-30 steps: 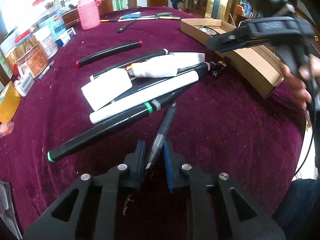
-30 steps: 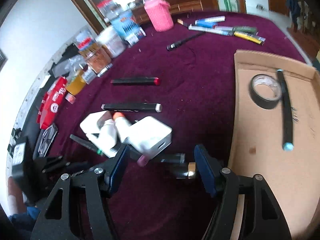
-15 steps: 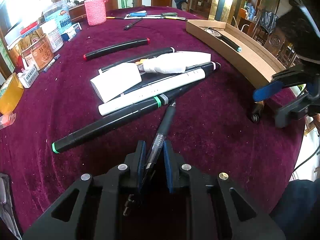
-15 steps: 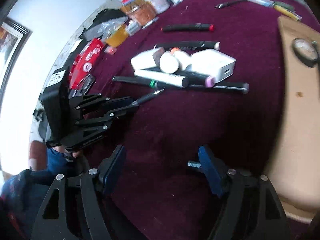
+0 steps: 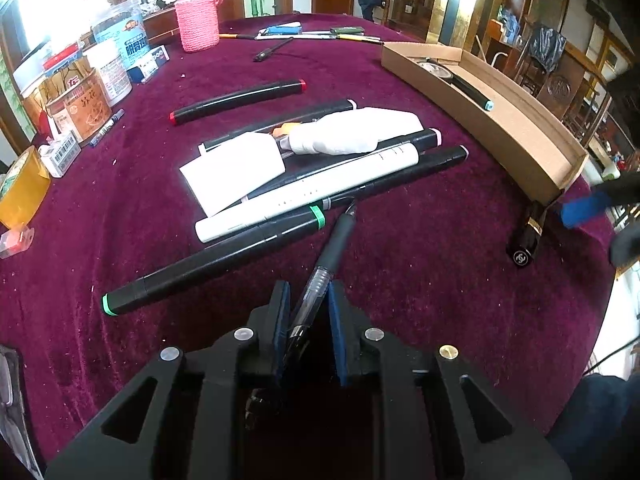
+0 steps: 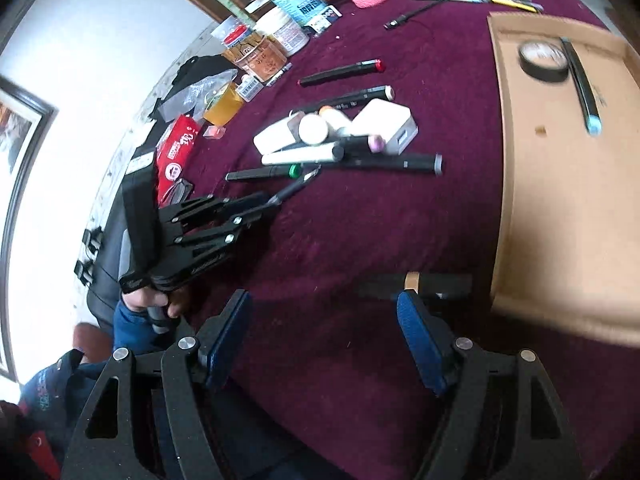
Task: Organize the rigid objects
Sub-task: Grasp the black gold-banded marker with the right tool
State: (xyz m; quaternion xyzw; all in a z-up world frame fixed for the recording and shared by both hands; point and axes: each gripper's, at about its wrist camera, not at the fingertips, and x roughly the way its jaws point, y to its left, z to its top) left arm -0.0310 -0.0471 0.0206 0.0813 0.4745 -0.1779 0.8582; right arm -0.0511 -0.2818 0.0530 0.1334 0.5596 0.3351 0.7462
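Observation:
My left gripper (image 5: 306, 296) is shut on a clear-barrelled black pen (image 5: 330, 248) whose tip points at a pile of markers (image 5: 320, 184), a white charger (image 5: 234, 168) and a white tube (image 5: 340, 138) on the maroon cloth. The same left gripper (image 6: 264, 206) and pen show in the right wrist view. My right gripper (image 6: 324, 308) is open, just above a black lipstick with a gold band (image 6: 416, 282) lying against the cardboard tray (image 6: 560, 208). The lipstick (image 5: 526, 236) also shows in the left wrist view, beside the tray (image 5: 520, 128).
The tray holds a tape roll (image 6: 542, 60) and a black marker (image 6: 584, 88). A red-capped marker (image 5: 240, 100) lies apart. Jars (image 5: 80, 92), a pink cup (image 5: 198, 20) and several pens (image 5: 316, 32) line the far side. A yellow tape roll (image 5: 20, 184) sits left.
My right gripper swung from over the pile down to the table's near edge by the tray, ending over the lipstick. My left gripper kept its hold on the pen and barely moved.

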